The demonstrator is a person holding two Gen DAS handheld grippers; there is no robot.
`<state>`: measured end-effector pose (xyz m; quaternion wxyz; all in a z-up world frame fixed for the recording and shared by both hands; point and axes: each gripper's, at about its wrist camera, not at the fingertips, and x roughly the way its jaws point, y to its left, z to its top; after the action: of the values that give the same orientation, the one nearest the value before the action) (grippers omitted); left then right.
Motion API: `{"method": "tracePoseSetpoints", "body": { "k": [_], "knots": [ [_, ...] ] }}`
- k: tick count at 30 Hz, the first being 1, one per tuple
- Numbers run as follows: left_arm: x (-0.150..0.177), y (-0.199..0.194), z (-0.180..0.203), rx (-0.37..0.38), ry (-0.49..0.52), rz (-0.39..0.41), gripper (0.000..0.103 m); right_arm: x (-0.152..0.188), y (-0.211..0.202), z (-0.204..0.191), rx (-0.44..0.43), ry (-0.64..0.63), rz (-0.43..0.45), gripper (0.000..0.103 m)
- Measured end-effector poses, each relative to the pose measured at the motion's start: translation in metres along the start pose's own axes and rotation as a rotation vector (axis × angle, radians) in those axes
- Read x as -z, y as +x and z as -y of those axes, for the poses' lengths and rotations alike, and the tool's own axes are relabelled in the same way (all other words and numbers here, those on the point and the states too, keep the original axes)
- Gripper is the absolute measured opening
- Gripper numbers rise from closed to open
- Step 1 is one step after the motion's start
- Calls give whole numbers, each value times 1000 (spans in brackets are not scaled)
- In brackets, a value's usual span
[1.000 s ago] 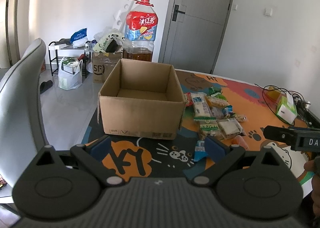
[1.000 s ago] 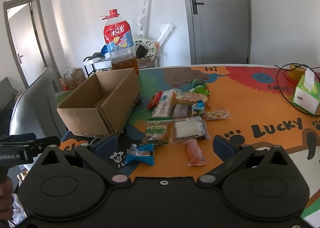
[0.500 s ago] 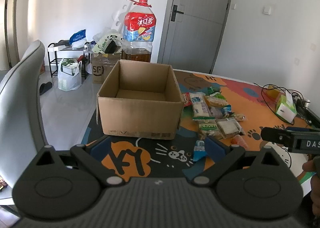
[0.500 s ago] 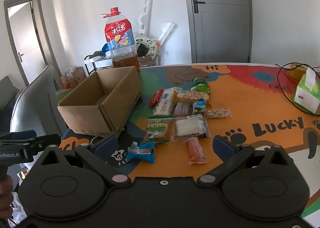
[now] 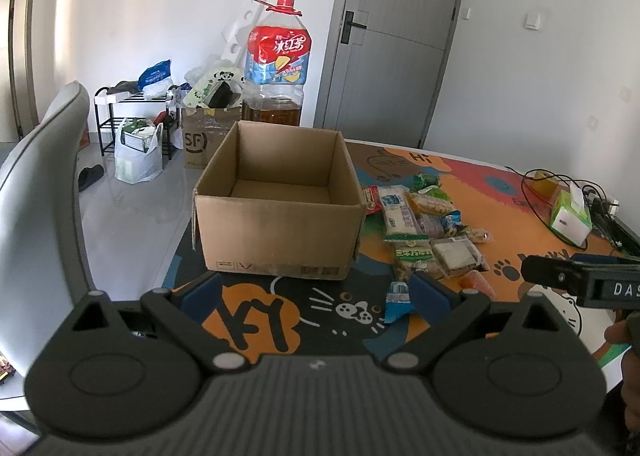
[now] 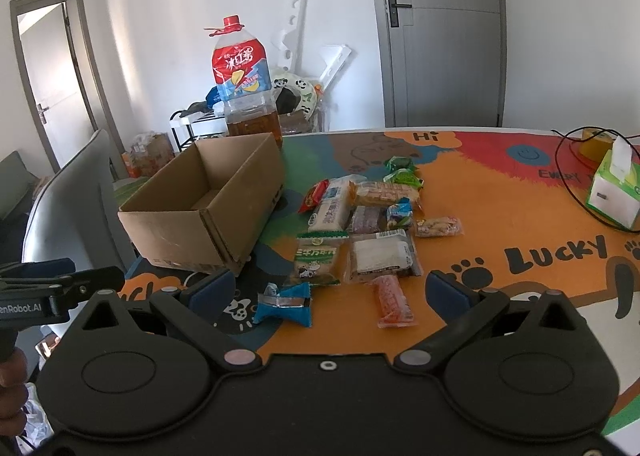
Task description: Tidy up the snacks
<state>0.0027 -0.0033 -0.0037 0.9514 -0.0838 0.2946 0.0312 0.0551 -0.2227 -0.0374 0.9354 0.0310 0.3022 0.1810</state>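
An open cardboard box (image 5: 276, 232) (image 6: 208, 228) stands empty on the colourful table mat. Right of it lies a pile of several wrapped snacks (image 5: 424, 228) (image 6: 368, 224), with a blue packet (image 6: 285, 303) (image 5: 397, 298) and an orange-red packet (image 6: 392, 301) nearest me. My left gripper (image 5: 316, 290) hovers open in front of the box, holding nothing. My right gripper (image 6: 326, 288) is open and empty just short of the blue and orange-red packets. Each gripper shows at the edge of the other's view.
A large oil bottle (image 5: 276, 68) (image 6: 246, 92) stands behind the box. A green tissue box (image 6: 614, 192) (image 5: 570, 218) and black cables (image 6: 576, 192) lie at the table's right. A grey chair (image 5: 36, 192) is on the left; bags and a rack (image 5: 136, 124) sit on the floor.
Both grippers have drifted slightly; the box and snacks sit a little higher and closer in the views. Nothing was grasped or moved.
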Motion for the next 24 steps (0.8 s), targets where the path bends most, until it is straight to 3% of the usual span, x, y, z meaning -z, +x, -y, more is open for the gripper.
{"method": "tracePoseSetpoints", "body": {
  "k": [24],
  "knots": [
    [4, 7, 10, 13, 18, -15, 99, 5, 7, 5, 13, -3, -3, 103]
  ]
}}
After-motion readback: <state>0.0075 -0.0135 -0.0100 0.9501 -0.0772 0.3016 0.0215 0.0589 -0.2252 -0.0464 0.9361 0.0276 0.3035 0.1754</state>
